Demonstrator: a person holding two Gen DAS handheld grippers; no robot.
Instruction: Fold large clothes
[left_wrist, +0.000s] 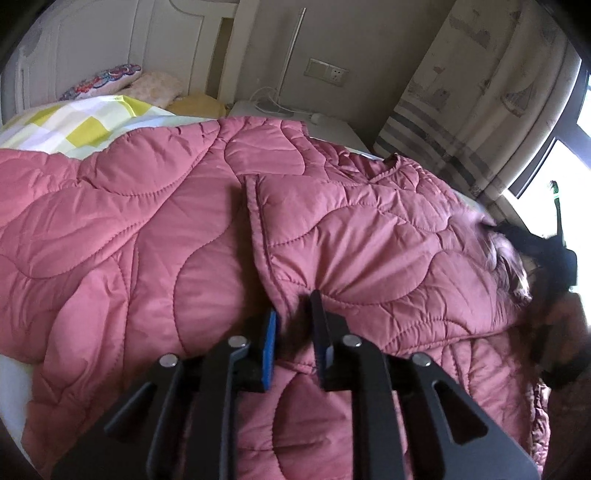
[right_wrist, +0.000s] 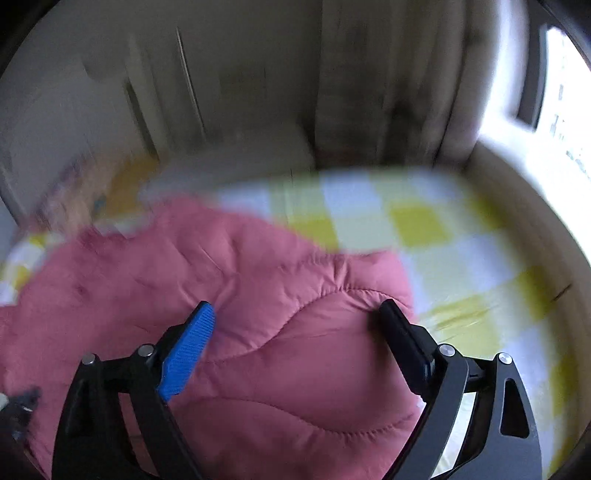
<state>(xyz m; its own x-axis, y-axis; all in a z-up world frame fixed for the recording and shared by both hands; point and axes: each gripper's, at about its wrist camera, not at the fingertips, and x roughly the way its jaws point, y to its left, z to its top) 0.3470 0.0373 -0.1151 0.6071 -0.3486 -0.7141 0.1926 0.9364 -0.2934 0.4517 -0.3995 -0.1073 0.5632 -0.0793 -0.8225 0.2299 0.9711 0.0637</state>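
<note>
A large pink quilted coat (left_wrist: 155, 236) lies spread over the bed. My left gripper (left_wrist: 293, 325) is shut on a fold of the coat's front edge, which bunches between the blue pads. A dark fur trim (left_wrist: 513, 266) shows at the coat's right end. In the blurred right wrist view, my right gripper (right_wrist: 295, 314) is open wide, its blue pad (right_wrist: 188, 350) and black finger (right_wrist: 402, 336) resting on either side of a bulge of the pink coat (right_wrist: 258, 280). It holds nothing.
The bed has a yellow and white checked sheet (right_wrist: 424, 221), also in the left wrist view (left_wrist: 74, 125). Pillows (left_wrist: 107, 81) lie at the headboard. A white nightstand (left_wrist: 280, 110), a wall socket (left_wrist: 327, 72) and a curtain (left_wrist: 491, 96) by the window stand behind.
</note>
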